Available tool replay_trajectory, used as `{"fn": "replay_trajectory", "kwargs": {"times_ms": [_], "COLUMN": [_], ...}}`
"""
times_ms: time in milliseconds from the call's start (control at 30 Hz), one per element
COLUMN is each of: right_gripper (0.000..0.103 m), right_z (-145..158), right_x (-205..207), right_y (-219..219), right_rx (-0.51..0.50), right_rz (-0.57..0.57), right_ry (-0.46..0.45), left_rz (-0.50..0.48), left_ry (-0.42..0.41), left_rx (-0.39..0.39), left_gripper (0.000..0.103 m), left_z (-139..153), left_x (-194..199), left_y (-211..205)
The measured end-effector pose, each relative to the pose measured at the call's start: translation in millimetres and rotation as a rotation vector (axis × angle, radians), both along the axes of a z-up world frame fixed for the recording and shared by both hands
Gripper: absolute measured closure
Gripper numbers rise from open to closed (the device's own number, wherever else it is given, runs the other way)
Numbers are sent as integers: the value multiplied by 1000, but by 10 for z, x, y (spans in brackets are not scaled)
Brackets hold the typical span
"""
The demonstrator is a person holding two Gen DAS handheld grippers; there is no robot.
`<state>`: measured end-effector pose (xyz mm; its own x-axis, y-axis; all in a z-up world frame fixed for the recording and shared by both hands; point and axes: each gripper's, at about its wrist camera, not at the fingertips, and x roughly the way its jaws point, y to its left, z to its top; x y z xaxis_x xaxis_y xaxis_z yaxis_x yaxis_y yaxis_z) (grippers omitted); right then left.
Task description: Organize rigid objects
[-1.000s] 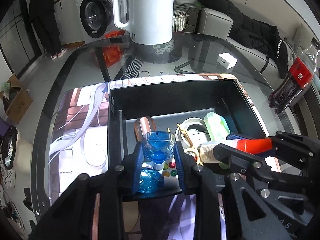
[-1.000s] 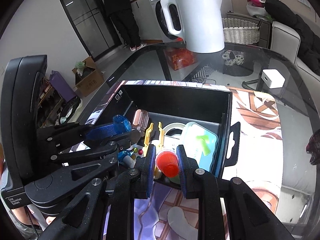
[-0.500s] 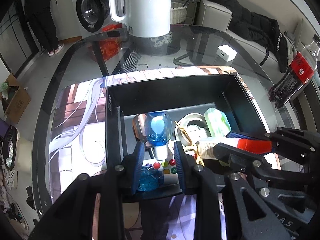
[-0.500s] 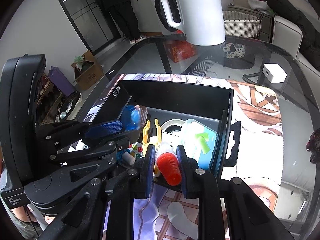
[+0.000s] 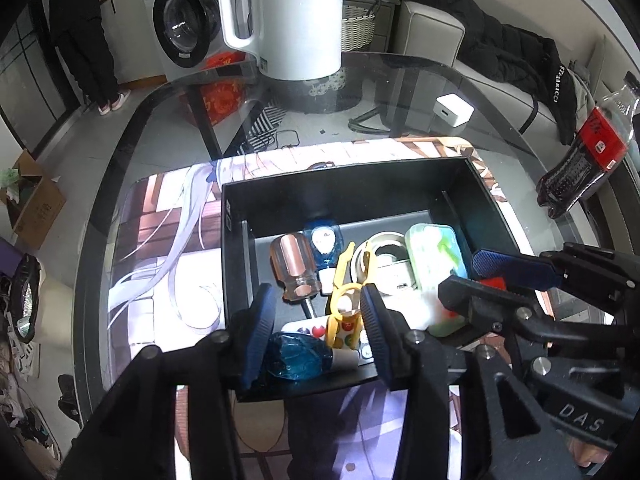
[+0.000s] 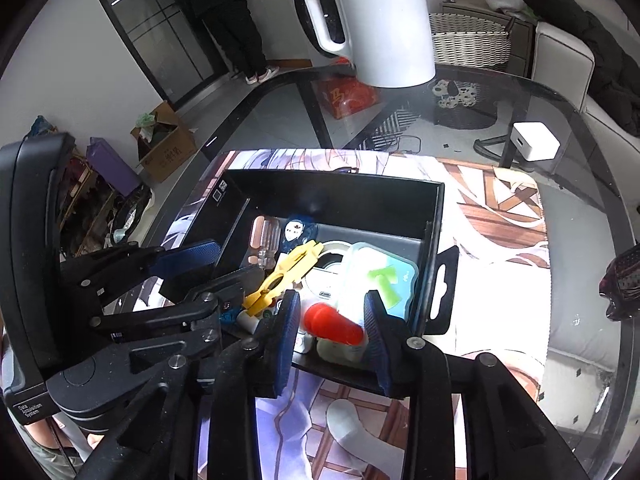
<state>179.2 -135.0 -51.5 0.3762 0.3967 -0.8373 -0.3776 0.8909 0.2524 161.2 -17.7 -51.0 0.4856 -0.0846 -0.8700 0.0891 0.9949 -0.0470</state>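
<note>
I'm looking across a dark glass tabletop [image 5: 400,80] with a printed anime mat [image 5: 168,240] spread over it. A white electric kettle [image 5: 296,16] stands at the far edge, and a small white charger cube [image 5: 454,110] sits to its right. On the right a cola bottle with a red label [image 5: 584,160] lies tilted. Beyond, I see a front-loading washing machine [image 5: 180,24], a person in dark clothes [image 5: 80,28] standing with their back to me, a wicker basket [image 6: 468,42], and a black jacket [image 5: 512,52] draped over a pale sofa. A cardboard box [image 6: 166,144] sits on the floor at left.
</note>
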Motion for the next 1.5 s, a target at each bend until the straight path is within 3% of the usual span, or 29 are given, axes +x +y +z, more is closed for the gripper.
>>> {"fn": "replay_trajectory", "kwargs": {"times_ms": [200, 400, 500, 600, 800, 1033, 1167, 1300, 1367, 1500], "right_gripper": [61, 47, 35, 14, 5, 2, 1, 1, 1, 1], "right_z": [82, 164, 217, 305, 451, 460, 550, 613, 626, 675], "right_x": [-54, -165, -262, -407, -742, -1061, -1230, -1412, -1484, -1575], "right_y": [-26, -95, -143, -224, -212, -224, -263, -407, -494, -634], "right_rx": [0, 21, 49, 66, 65, 92, 102, 118, 129, 157], "right_rz": [-12, -34, -43, -78, -93, -83, -101, -163, -198, -269], "right_ry": [-11, -32, -37, -85, -226, -383, -500, -644, -691, -765], "left_rz": [12, 29, 39, 70, 160, 103, 88, 115, 145, 176], "left_ry": [-1, -31, -33, -61, -221, -418, -509, -666, -758, -896], "left_rx": [-21, -54, -58, -107, -48, 44, 33, 58, 76, 96], "left_gripper": [58, 57, 56, 50, 34, 27, 20, 13, 1, 0], "left_z": [39, 109, 128, 203, 352, 496, 583, 670, 701, 755], "left_x": [-21, -132, -199, -327, -585, -890, -1035, -1258, -1401, -1624], "left_y": [33, 67, 76, 121, 136, 123, 165, 195, 186, 179]}}
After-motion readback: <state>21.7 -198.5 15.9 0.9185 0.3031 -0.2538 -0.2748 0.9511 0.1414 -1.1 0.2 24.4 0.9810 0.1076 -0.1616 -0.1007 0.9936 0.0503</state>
